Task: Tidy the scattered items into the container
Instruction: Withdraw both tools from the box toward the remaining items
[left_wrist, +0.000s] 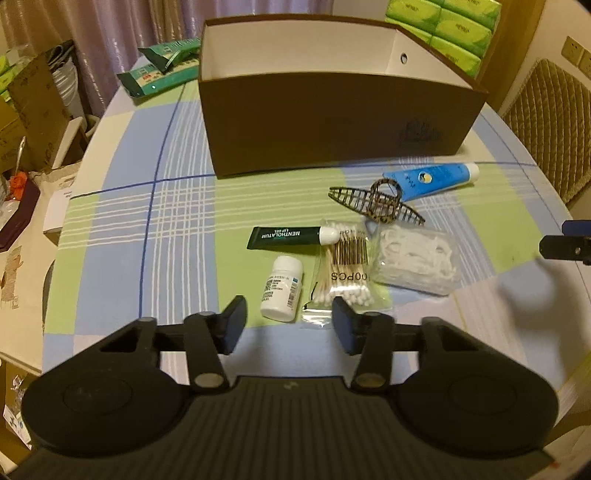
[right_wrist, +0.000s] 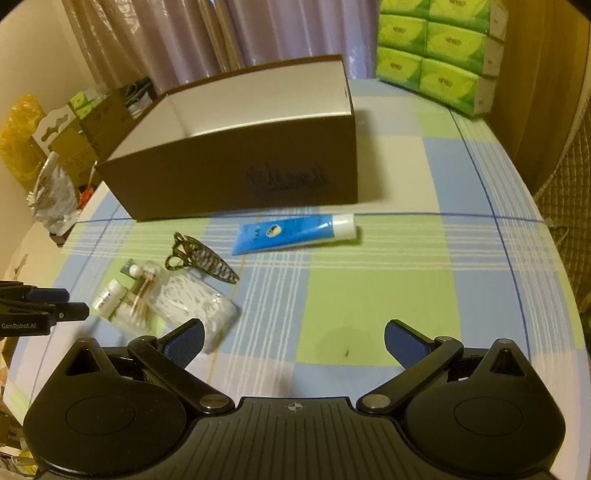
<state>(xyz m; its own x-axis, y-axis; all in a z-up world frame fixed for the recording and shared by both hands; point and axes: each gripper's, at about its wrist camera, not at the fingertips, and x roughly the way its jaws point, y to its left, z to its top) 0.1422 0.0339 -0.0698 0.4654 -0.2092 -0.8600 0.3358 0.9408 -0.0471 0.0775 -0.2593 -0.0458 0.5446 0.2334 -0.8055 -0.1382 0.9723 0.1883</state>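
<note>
6 items (left_wrist: 349, 254) before empty box (left_wrist: 332, 122)

a home: curtains (right_wrist: 155, 40), plaid tablecloth (left_wrist: 147, 206), stacked tissue packs (right_wrist: 436, 48).

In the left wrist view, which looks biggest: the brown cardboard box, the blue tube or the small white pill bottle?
1. Brown cardboard box, by far.
2. Blue tube.
3. Small white pill bottle, though being nearer the camera makes it look closer in size.

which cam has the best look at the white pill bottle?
Left wrist. The white pill bottle lies just ahead of the left tongs, sharp, with cap and printed label visible. In the right wrist view the bottle is small, blurred and near the left edge, partly behind the cotton swab pack.
</note>
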